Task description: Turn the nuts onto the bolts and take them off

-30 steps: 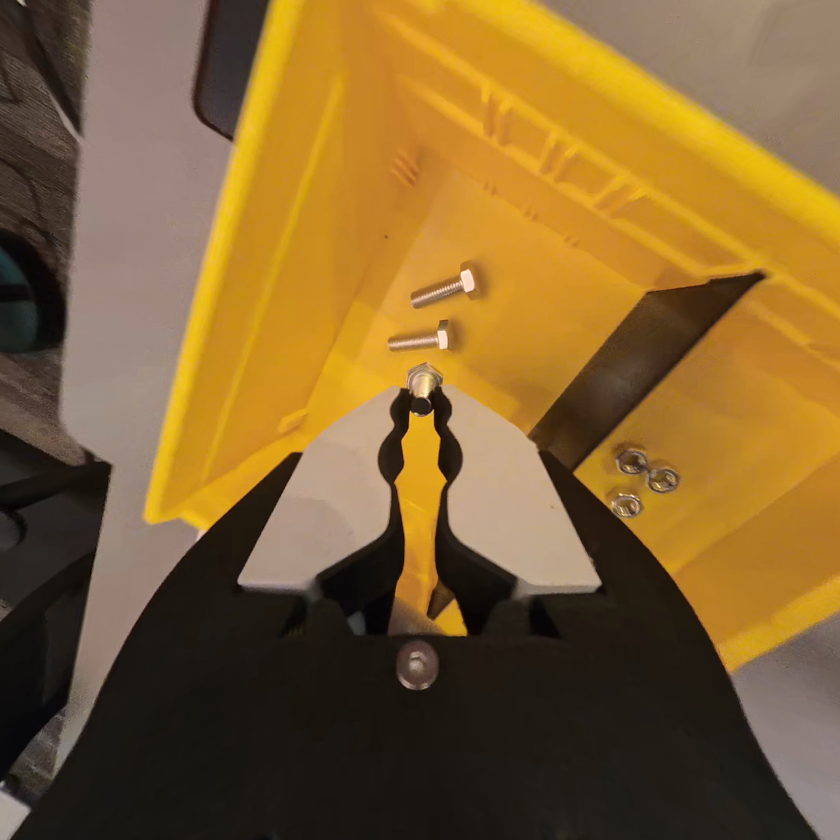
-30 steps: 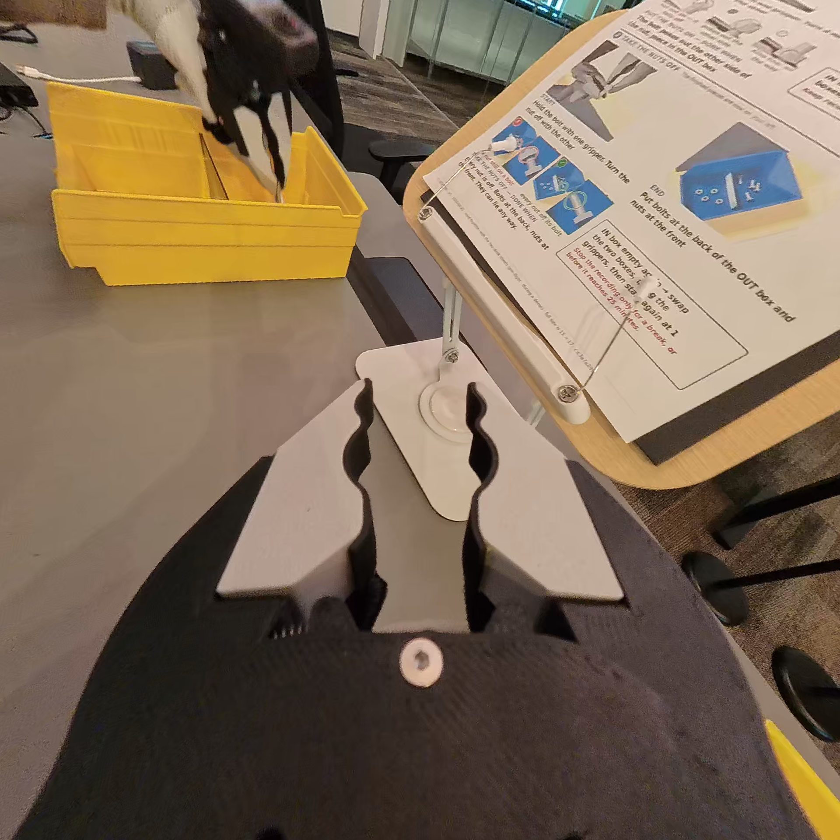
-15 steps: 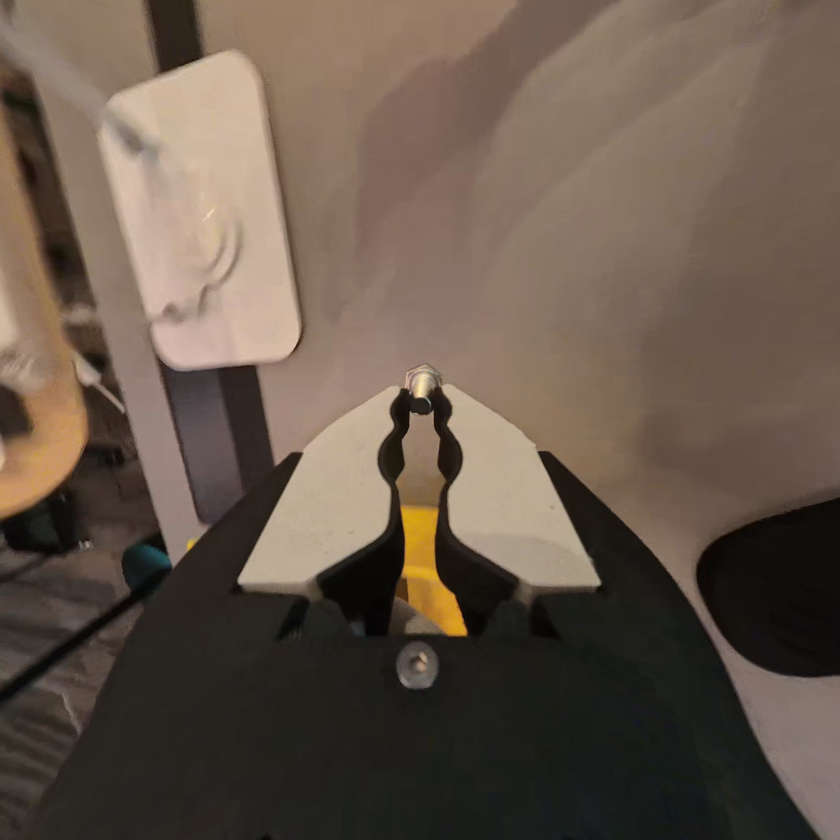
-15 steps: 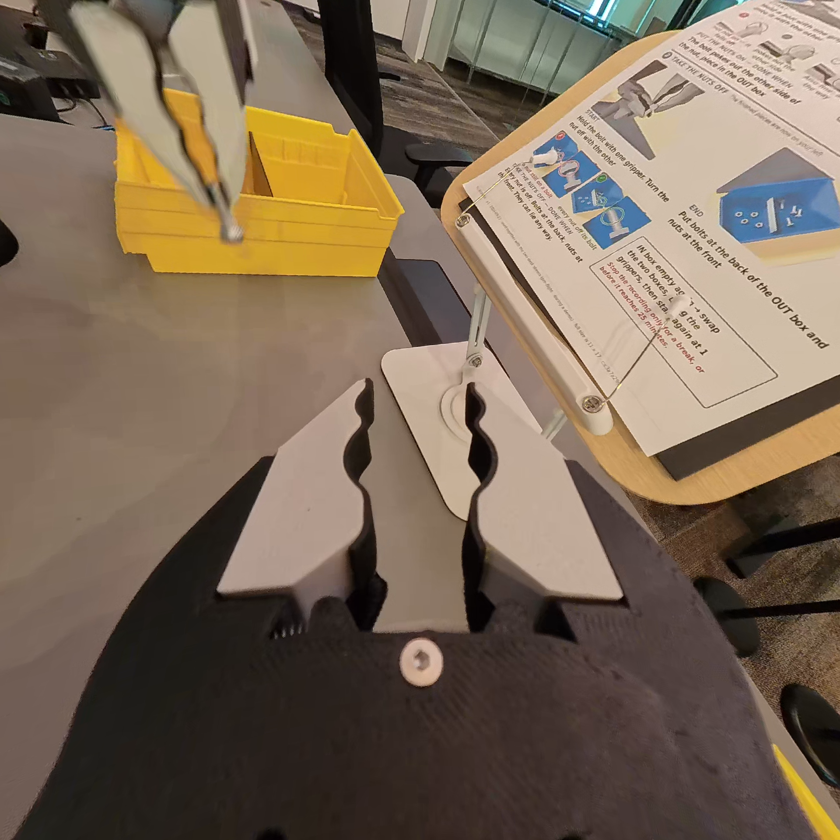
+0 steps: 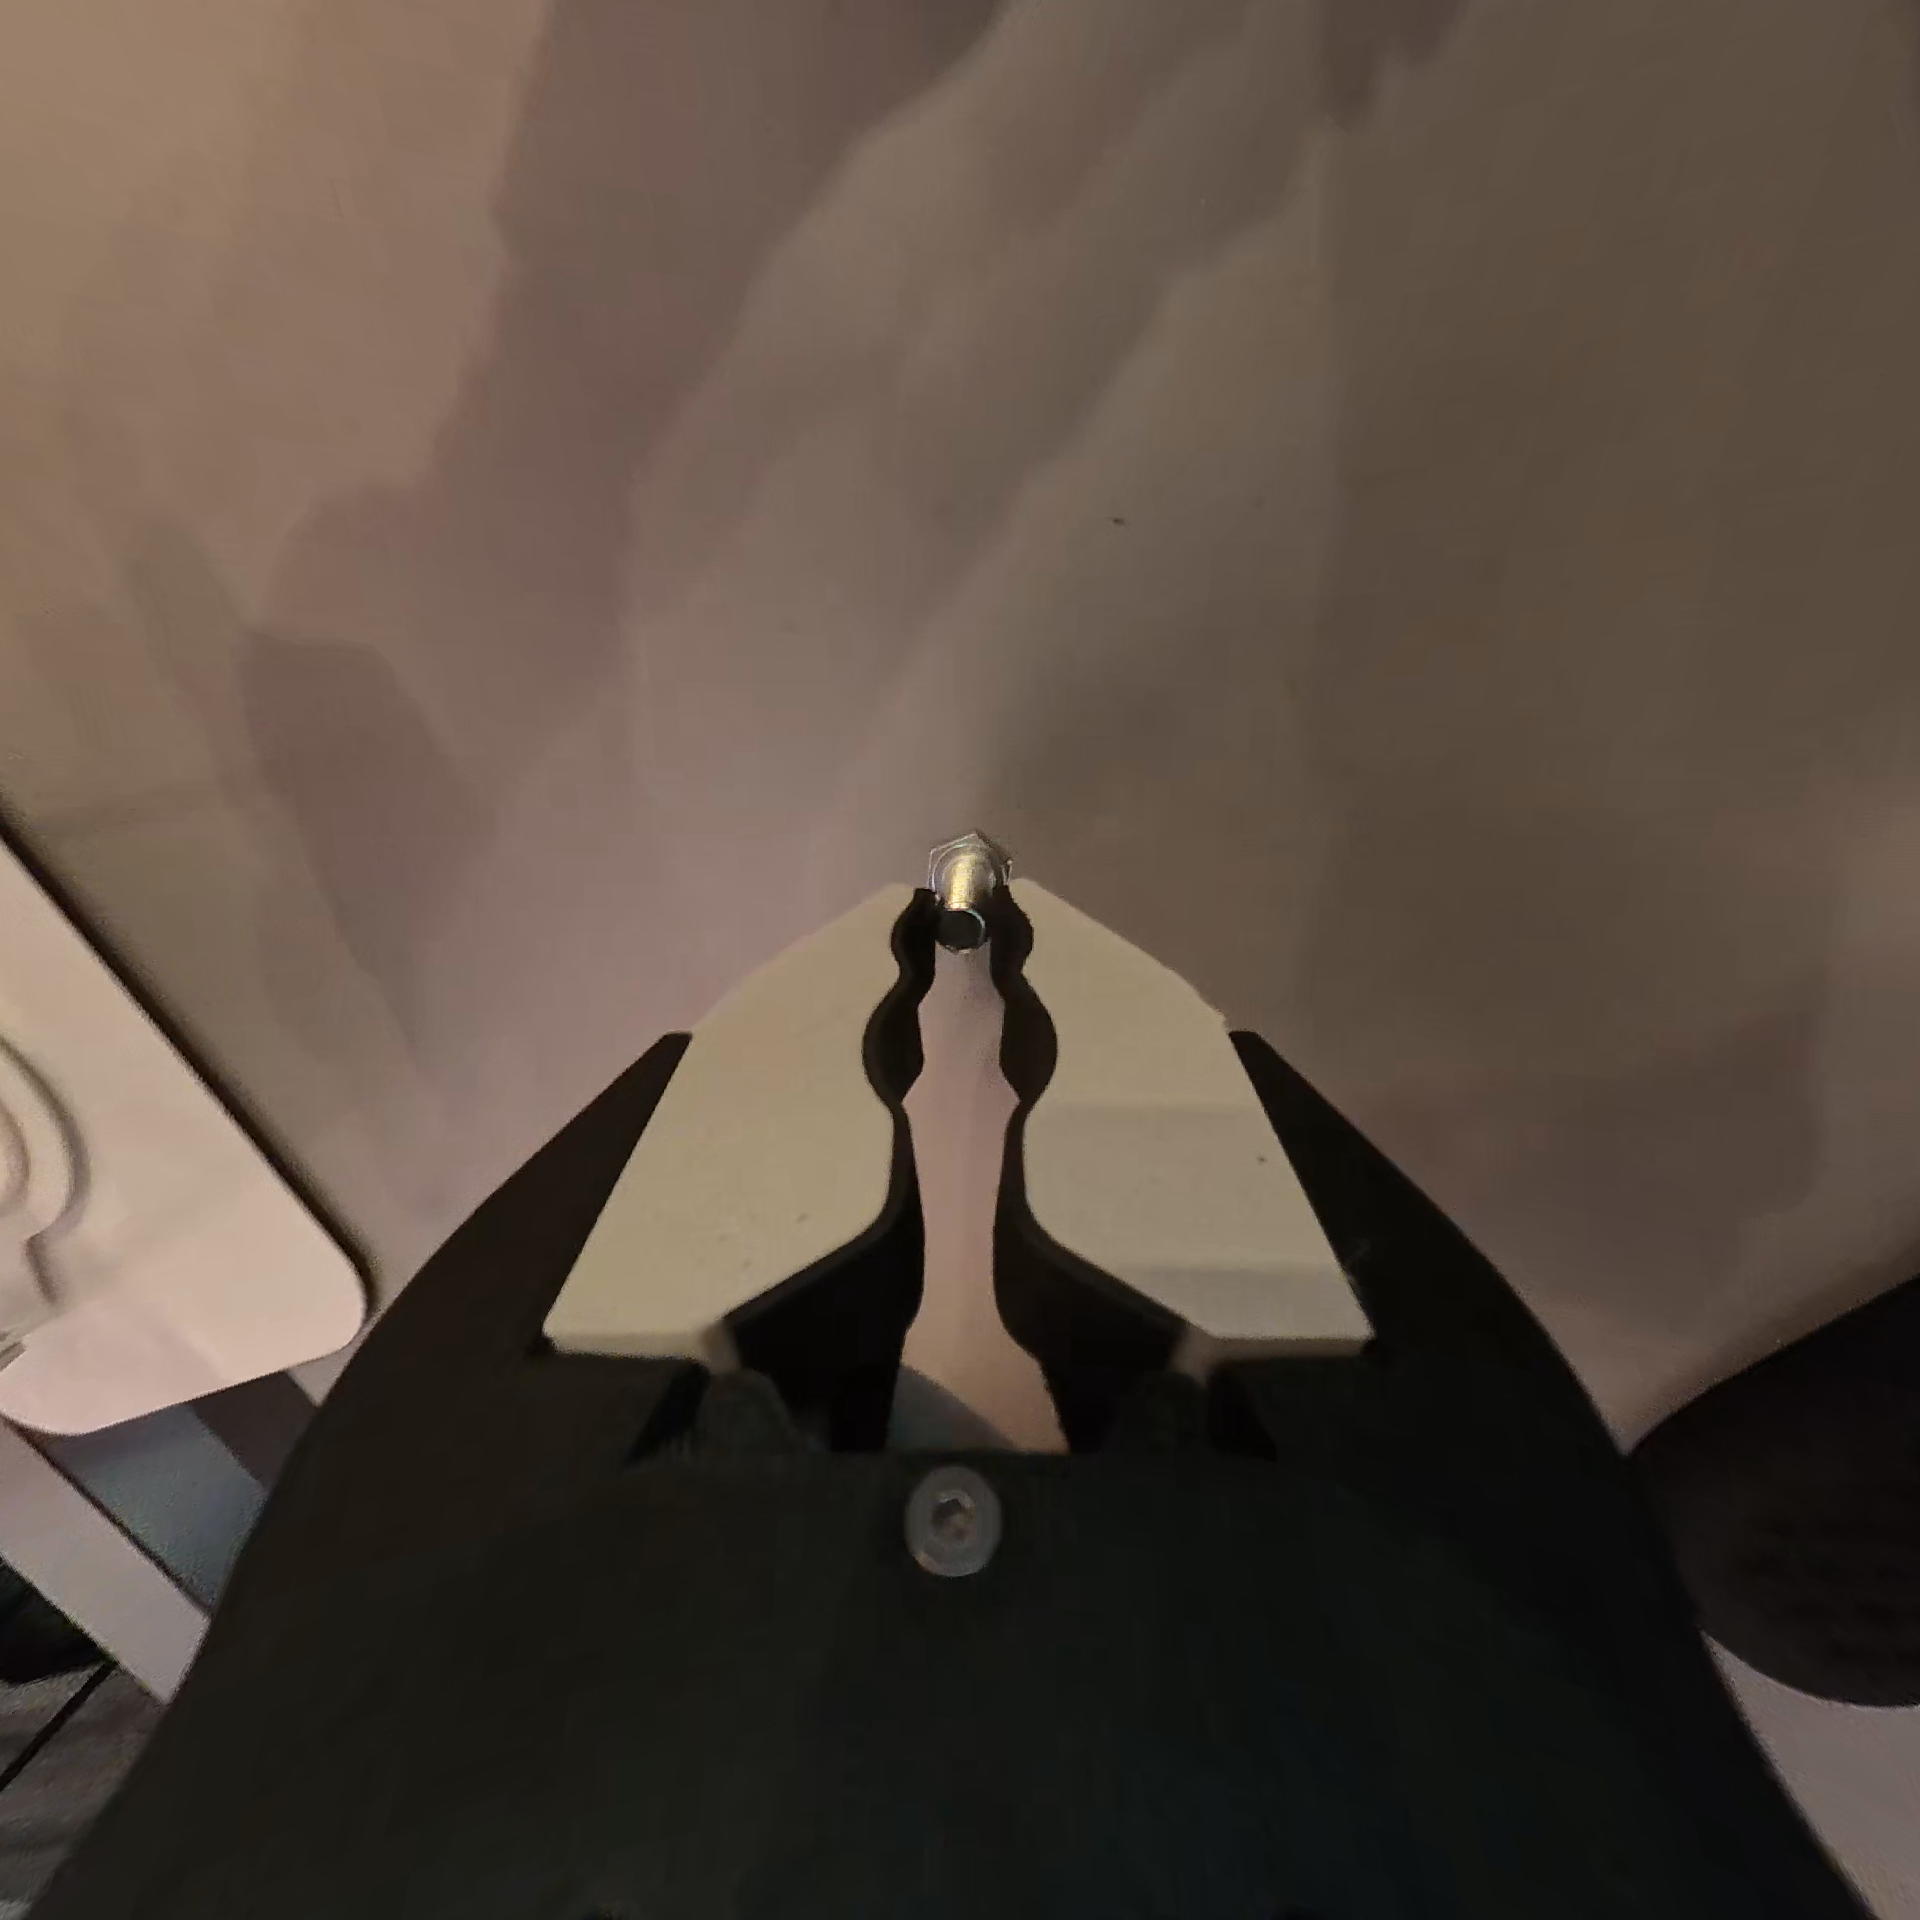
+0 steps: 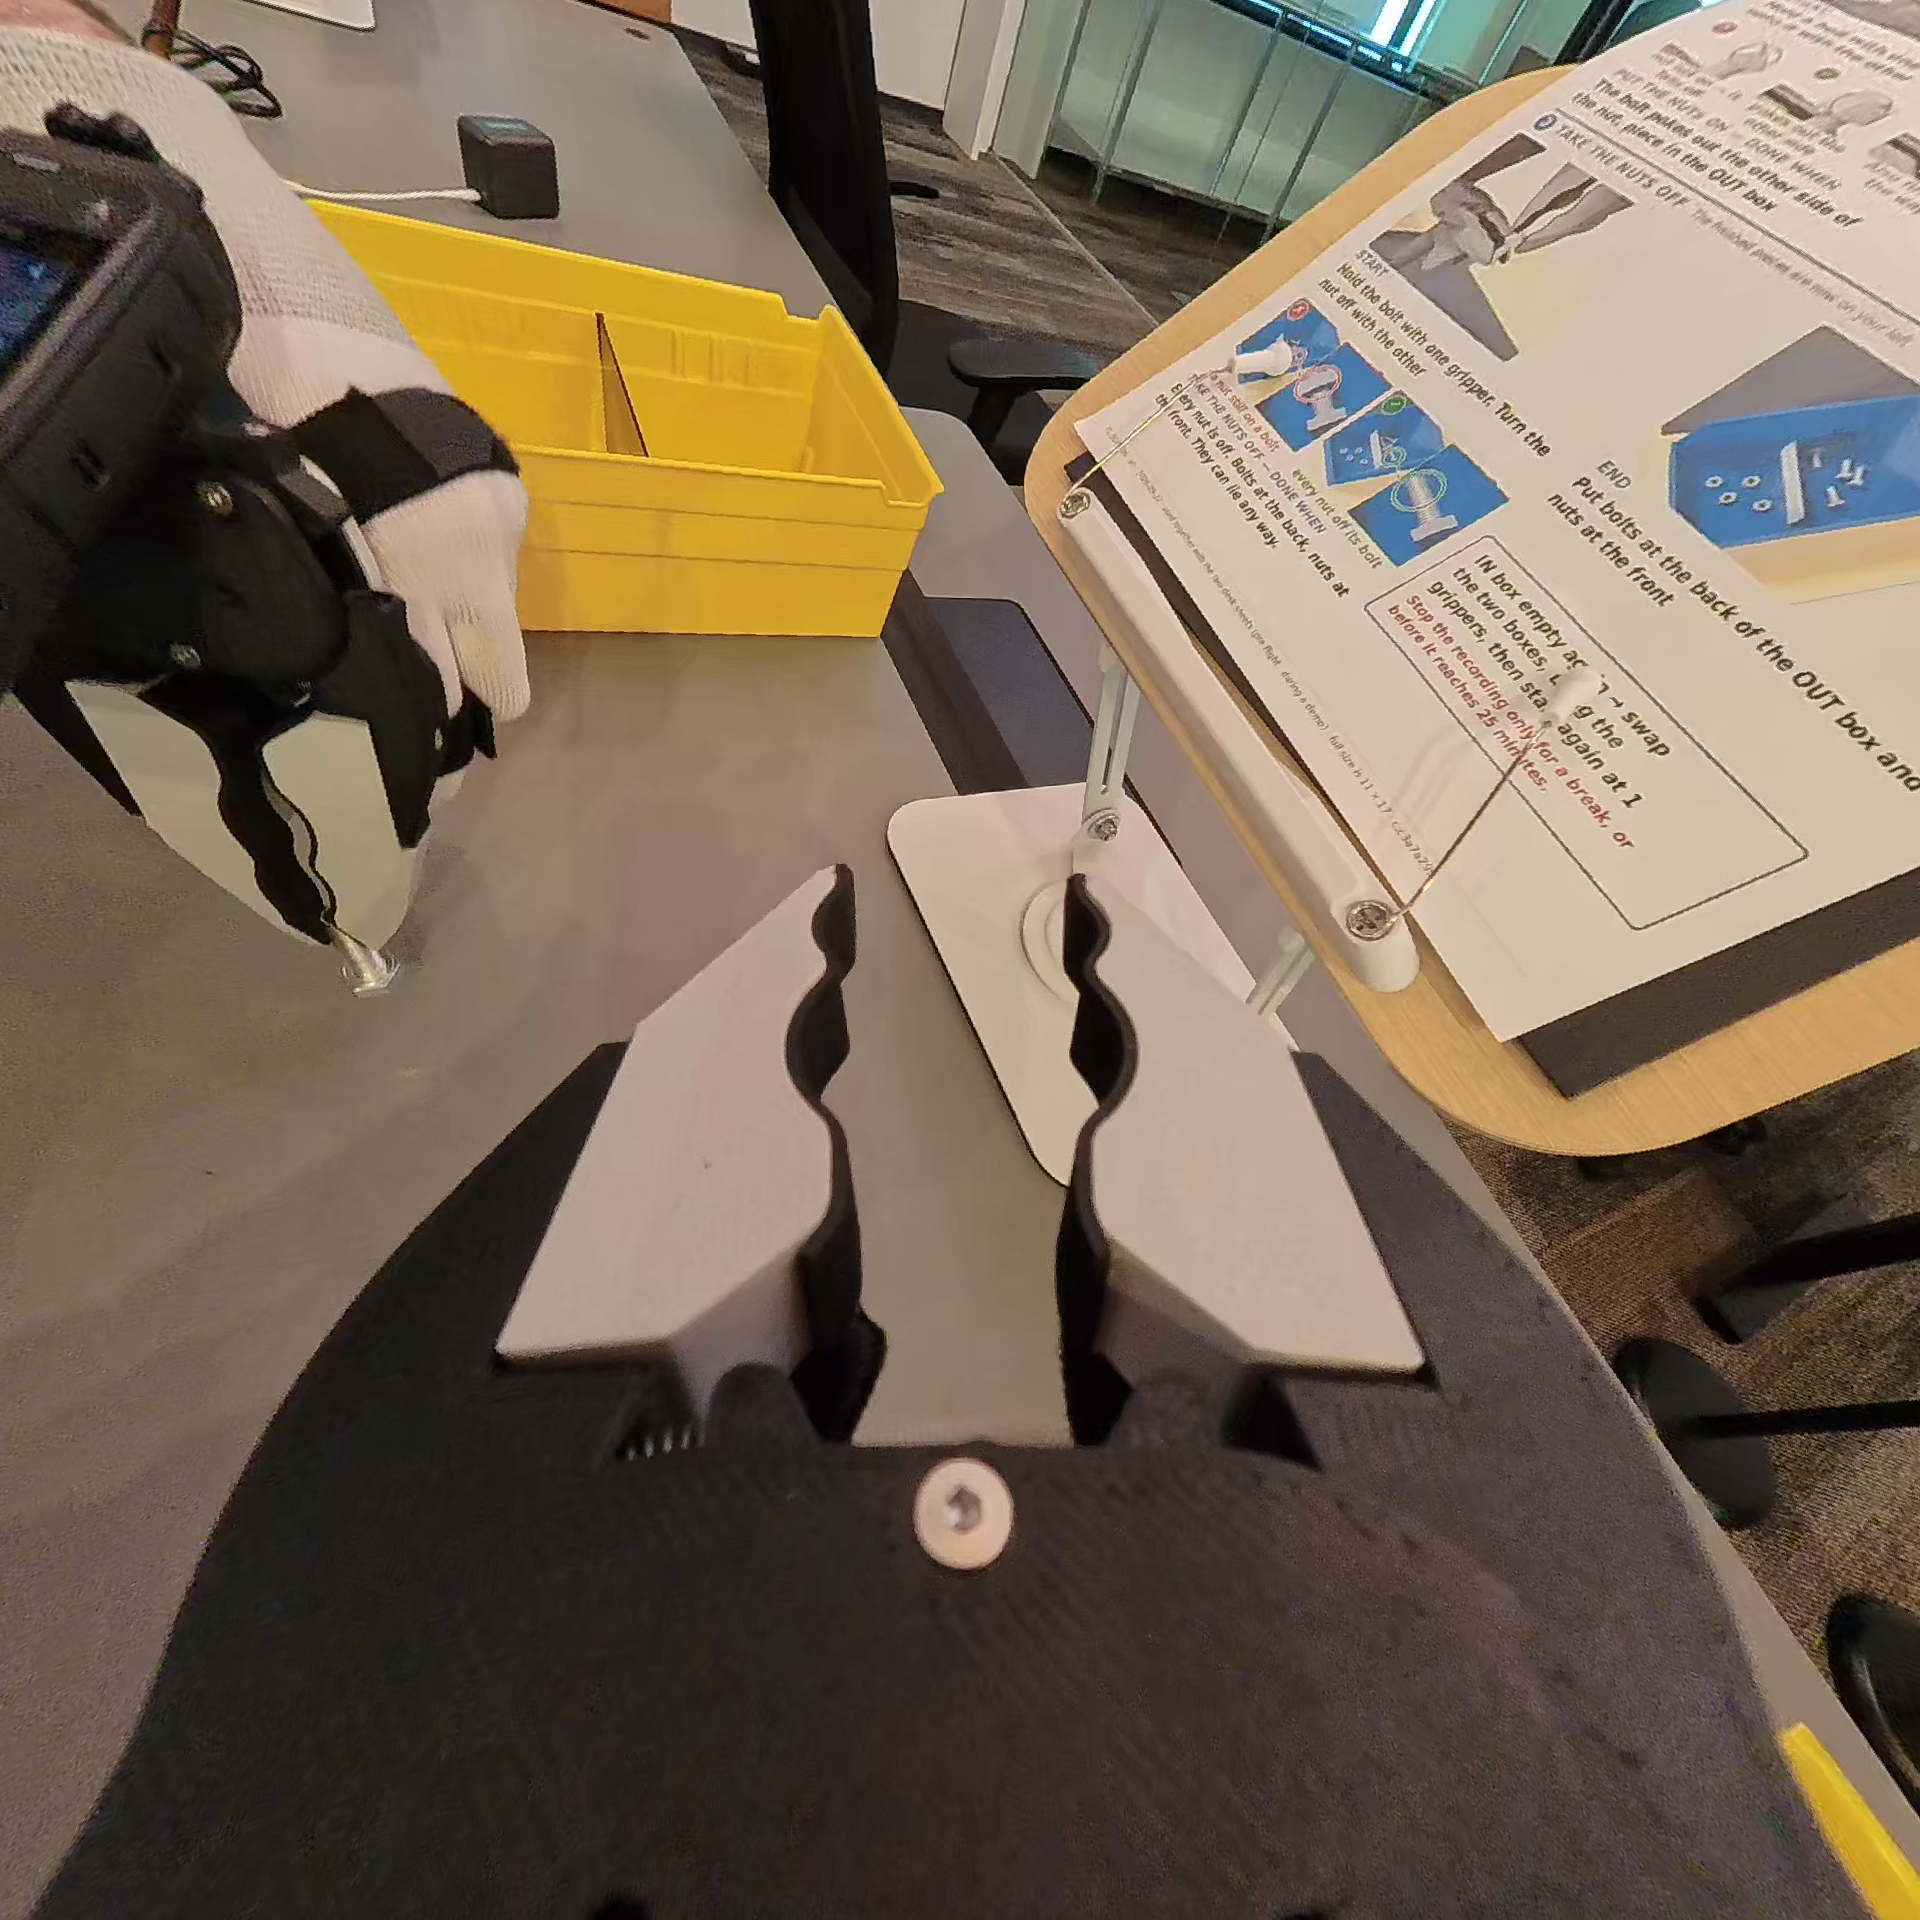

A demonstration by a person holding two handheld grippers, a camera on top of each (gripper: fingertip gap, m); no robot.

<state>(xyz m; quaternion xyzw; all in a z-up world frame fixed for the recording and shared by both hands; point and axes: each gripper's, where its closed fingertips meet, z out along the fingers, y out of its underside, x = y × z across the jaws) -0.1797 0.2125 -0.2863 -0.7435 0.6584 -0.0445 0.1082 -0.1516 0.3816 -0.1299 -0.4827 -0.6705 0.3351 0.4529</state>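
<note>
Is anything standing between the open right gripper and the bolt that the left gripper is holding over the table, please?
Nothing visible does. The bolt hangs head down from the left gripper, and only bare grey table lies between it and the right gripper.

I see a bright metal bolt (image 6: 366, 968) on the smooth, matt grey bench (image 6: 208, 1122). My right gripper (image 6: 961, 904) has a rough, matt black plastic body with smooth pale fingers (image 6: 707, 1164). The bin (image 6: 707, 499) is glossy yellow plastic, the glove (image 6: 436, 551) white knitted cloth, the sheet (image 6: 1558, 540) printed paper on a wood board (image 6: 1475, 1101).
</note>
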